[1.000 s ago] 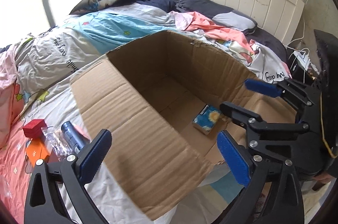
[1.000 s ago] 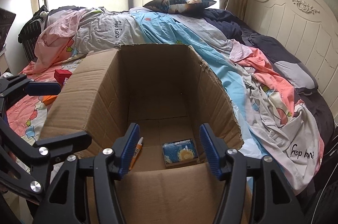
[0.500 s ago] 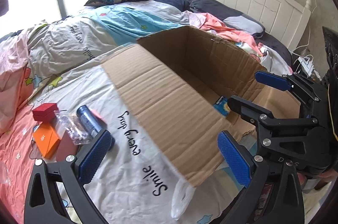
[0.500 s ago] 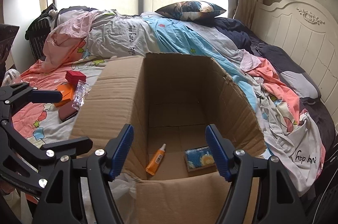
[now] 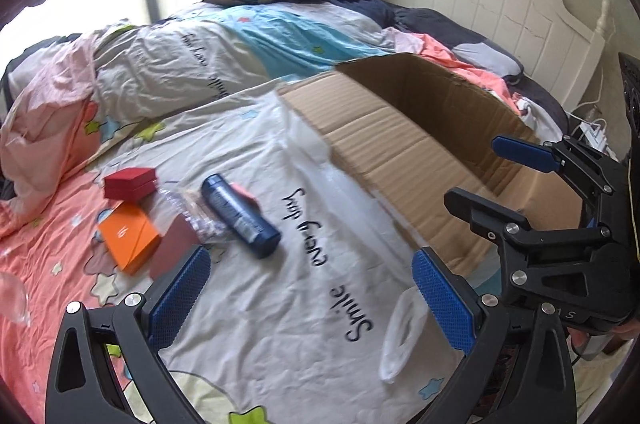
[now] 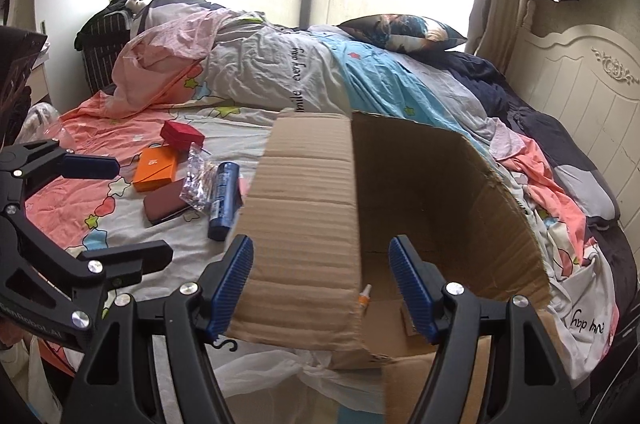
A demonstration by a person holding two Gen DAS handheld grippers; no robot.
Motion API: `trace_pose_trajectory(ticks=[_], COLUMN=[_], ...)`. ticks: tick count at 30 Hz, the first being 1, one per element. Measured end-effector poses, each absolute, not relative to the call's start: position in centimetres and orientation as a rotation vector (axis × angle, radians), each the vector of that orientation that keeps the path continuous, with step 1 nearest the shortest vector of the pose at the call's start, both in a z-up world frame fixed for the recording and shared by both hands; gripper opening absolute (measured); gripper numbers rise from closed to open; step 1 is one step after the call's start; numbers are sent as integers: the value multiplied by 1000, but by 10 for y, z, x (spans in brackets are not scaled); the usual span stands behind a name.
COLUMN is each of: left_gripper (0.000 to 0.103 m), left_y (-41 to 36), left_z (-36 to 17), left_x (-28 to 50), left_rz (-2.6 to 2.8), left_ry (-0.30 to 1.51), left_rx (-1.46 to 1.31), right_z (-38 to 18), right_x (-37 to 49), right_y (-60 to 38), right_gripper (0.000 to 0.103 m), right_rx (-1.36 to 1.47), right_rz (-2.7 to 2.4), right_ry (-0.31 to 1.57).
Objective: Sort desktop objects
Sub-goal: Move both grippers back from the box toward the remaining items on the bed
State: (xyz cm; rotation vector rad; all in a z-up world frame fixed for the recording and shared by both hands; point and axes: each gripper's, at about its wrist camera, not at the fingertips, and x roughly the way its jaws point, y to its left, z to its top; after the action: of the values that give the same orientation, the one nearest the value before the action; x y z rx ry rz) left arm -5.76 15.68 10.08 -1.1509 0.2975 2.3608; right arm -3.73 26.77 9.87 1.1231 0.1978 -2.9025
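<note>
Bedspread now fills our view: both grippers, left (image 5: 306,288) and right (image 6: 322,284), unclenched and empty, have swung from box (image 6: 304,224) toward blue bottle (image 5: 239,216); next pick.

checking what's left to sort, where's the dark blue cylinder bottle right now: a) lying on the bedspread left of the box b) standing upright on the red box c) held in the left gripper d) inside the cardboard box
a: the blue bottle lies on its side on the bedspread, left of the cardboard box and beside the clear plastic bag; no gripper holds it.
</note>
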Motion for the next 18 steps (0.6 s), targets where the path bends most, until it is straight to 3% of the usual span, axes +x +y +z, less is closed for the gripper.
trace_pose_trajectory(ticks=[18], left_gripper=[103], left_y=[67], left_z=[71], left_x=[-81], left_rz=[2493], left_ry=[216], left_rx=[-1286], right_z=[86], right_x=[-61], right_y=[192], right_gripper=[67], right_rx=[1071], right_rz=[-2769], right_ry=[324])
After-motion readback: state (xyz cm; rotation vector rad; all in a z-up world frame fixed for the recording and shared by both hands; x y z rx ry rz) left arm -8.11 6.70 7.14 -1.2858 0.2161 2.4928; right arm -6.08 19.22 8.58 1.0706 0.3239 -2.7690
